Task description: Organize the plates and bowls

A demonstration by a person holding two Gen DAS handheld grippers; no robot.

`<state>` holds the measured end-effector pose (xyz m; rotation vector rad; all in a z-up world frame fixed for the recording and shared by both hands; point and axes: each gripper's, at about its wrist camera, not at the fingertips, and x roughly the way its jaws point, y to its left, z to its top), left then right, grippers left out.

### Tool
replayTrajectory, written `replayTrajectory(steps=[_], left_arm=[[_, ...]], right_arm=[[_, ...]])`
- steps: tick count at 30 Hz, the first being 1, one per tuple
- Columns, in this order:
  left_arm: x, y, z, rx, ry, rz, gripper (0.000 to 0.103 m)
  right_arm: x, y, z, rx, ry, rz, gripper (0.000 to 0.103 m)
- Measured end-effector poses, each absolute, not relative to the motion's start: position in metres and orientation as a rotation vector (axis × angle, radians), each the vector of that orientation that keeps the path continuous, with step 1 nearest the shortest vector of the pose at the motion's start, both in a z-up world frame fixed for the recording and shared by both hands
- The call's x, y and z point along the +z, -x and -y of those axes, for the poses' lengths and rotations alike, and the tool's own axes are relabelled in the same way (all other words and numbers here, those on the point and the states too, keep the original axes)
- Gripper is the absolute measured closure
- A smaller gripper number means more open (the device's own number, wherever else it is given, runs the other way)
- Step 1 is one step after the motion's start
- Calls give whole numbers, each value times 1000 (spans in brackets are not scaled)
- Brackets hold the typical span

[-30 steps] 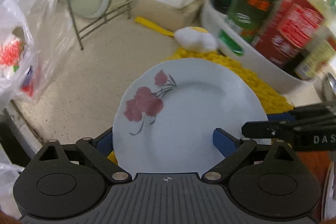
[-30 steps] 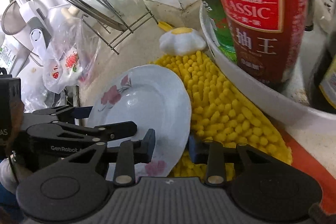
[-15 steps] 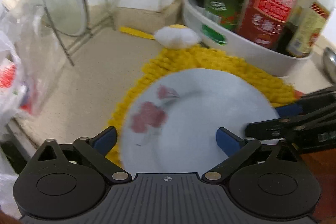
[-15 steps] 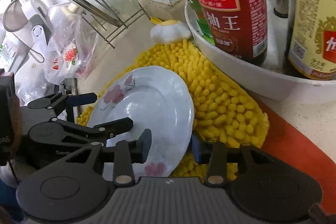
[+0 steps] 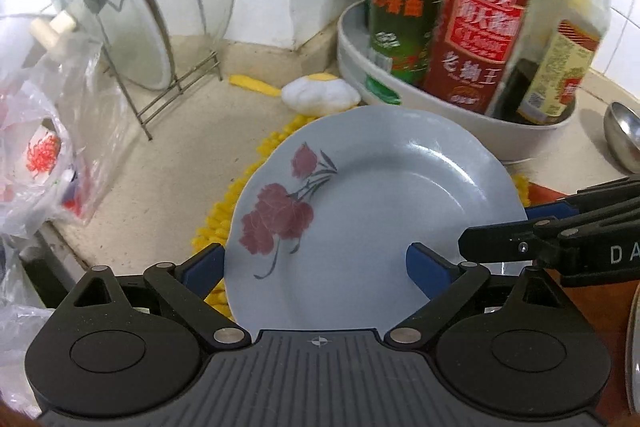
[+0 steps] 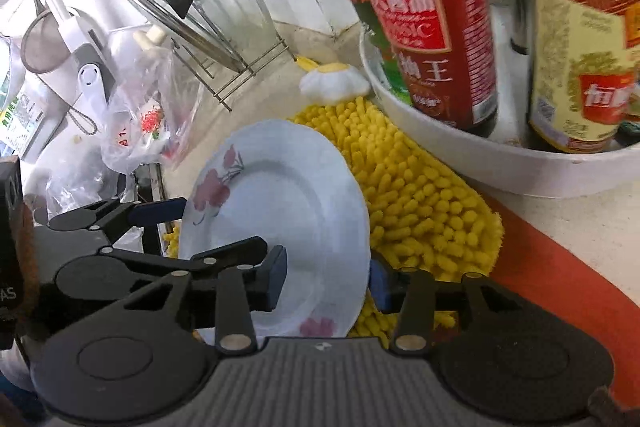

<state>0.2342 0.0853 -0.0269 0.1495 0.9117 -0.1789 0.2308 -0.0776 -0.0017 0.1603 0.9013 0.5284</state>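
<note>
A pale plate with red flowers [image 5: 372,211] is held tilted above a yellow shaggy mat [image 6: 416,195]. My left gripper [image 5: 316,267] straddles its near edge with one finger on each side; I cannot tell whether the pads press it. My right gripper [image 6: 326,279] is shut on the plate's rim [image 6: 332,267], one pad in front and one behind. The right gripper also shows at the plate's right edge in the left wrist view [image 5: 520,243]. The plate also shows in the right wrist view [image 6: 280,207].
A white tub [image 5: 440,115] with sauce bottles [image 5: 476,23] stands behind the mat. Glass lids lean in a wire rack [image 5: 160,95] at the back left. A plastic bag [image 5: 44,155] lies left. A metal ladle [image 5: 622,143] lies at the right. A white sponge [image 5: 320,95] sits by the tub.
The plate has been lifted and tipped up off the mat, with both grippers rising with it. The bottles now look lower and farther off.
</note>
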Motion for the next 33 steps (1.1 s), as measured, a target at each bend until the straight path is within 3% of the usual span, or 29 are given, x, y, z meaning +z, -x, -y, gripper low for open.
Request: replayTrajectory(steps=[33], left_arm=[[-2,-183,63,-442,-287,-826,5]], right_arm=[[28,-140,210,293,-299,-779,62]])
